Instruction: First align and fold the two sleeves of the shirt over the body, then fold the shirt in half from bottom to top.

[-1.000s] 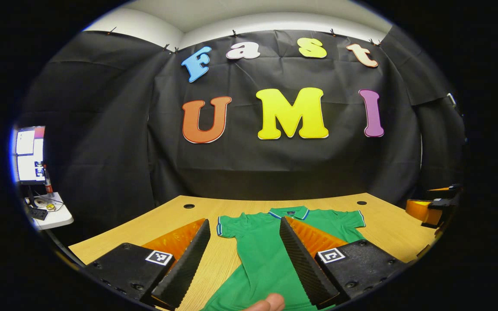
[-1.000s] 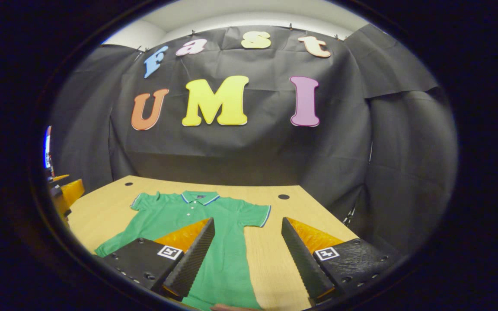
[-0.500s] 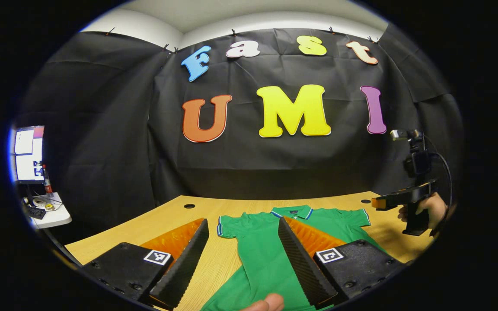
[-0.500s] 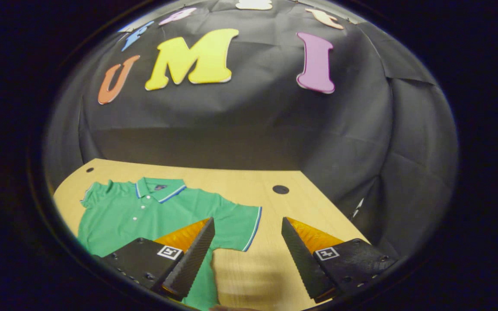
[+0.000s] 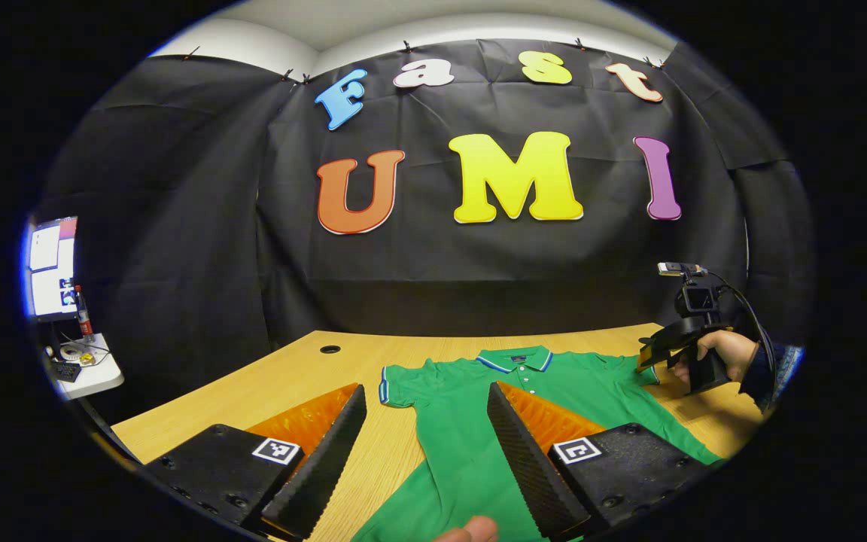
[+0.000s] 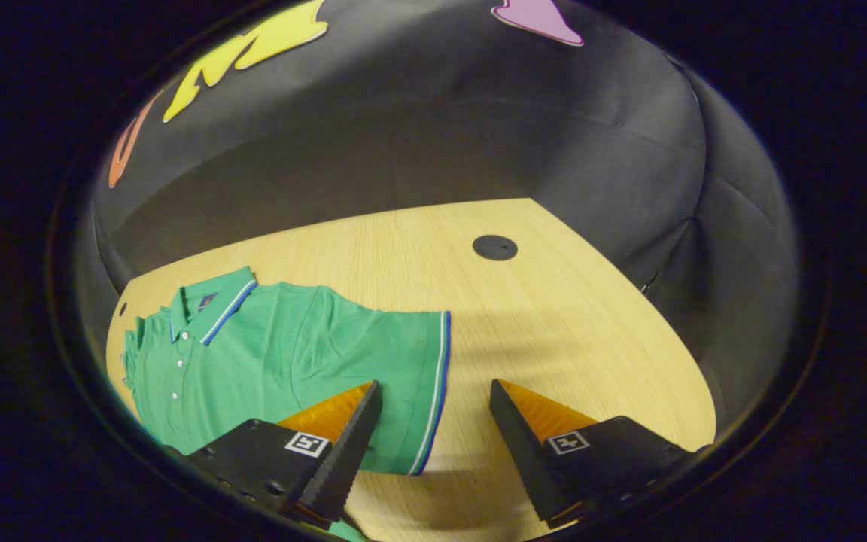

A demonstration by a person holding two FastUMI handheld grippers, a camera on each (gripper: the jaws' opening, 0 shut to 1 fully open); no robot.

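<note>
A green polo shirt (image 5: pixel 471 421) lies flat, front up, on the wooden table (image 5: pixel 290 384), collar (image 5: pixel 515 359) toward the back wall. My left gripper (image 5: pixel 426 459) hovers open over the shirt's left side, short of its left sleeve (image 5: pixel 397 382). In the right gripper view the shirt (image 6: pixel 275 361) spreads to the left. My right gripper (image 6: pixel 430 436) is open and low over the right sleeve (image 6: pixel 403 376), whose striped hem runs between the fingers. In the left gripper view a hand (image 5: pixel 727 352) holds the right gripper (image 5: pixel 659 355) at that sleeve.
Round cable holes sit in the table near the back (image 5: pixel 330 349) (image 6: pixel 495 247). A monitor (image 5: pixel 50 267) and a small white side table with clutter (image 5: pixel 87 373) stand off to the left. Bare wood (image 6: pixel 569 324) lies right of the shirt. A thumb tip (image 5: pixel 471 530) shows at the bottom edge.
My right gripper has moved forward and tipped down, closing in on the right sleeve. The left gripper has barely shifted. Both stay open.
</note>
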